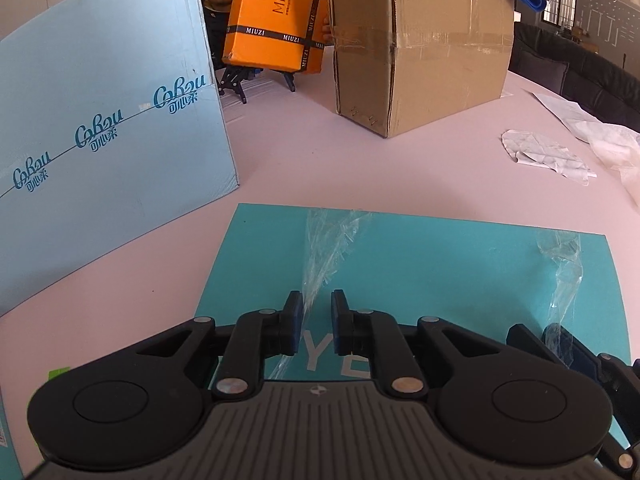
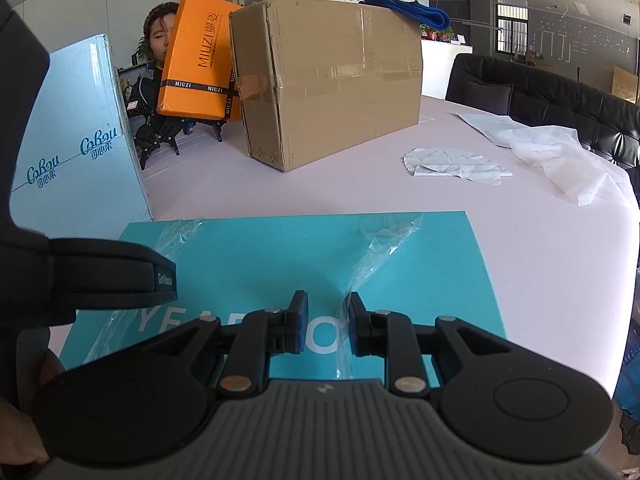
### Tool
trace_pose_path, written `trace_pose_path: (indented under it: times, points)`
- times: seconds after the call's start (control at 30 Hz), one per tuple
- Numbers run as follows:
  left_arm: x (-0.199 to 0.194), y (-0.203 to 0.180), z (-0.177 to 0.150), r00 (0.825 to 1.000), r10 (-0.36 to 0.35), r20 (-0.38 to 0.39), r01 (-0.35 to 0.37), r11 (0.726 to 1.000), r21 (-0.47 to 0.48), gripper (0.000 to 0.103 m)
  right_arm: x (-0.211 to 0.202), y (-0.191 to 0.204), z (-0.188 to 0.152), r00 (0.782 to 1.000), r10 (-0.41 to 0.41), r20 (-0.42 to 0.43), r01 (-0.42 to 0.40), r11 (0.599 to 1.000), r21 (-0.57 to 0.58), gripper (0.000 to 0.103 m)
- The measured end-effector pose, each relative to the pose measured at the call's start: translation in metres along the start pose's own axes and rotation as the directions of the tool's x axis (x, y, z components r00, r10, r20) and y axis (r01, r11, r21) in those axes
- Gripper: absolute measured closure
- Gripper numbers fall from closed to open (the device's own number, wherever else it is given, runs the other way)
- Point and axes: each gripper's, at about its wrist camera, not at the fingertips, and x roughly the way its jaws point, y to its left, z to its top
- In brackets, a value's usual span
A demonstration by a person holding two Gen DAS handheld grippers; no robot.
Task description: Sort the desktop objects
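A flat teal book with white letters lies on the pale table, also in the right wrist view. Clear plastic wrap lies crumpled across it in strips. My left gripper hovers over the book's near edge, jaws slightly apart, one wrap strip running between them. My right gripper is just to its right, jaws slightly apart, another wrap strip against its right finger. Its fingers show in the left wrist view.
A light blue box stands at left, a taped cardboard box behind. A person at the far side holds an orange box. White crumpled papers lie at right. A black sofa stands beyond.
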Motion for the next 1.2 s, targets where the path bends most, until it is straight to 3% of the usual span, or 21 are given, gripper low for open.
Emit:
trace_pose_path:
  times: [0.63,1.2]
  points:
    - [-0.041,0.029,0.001,0.994,0.087,0.066,-0.080,0.992,-0.099,0.091,-0.018,0.019,0.013,0.992,0.115,0.050,-0.114,0.993,-0.029,0.074]
    - [-0.084,0.071,-0.016,0.977,0.197,0.084,-0.175,0.961,-0.215,0.091,-0.045,0.046,0.014,0.968,0.243,0.061,-0.238,0.968,-0.077,0.074]
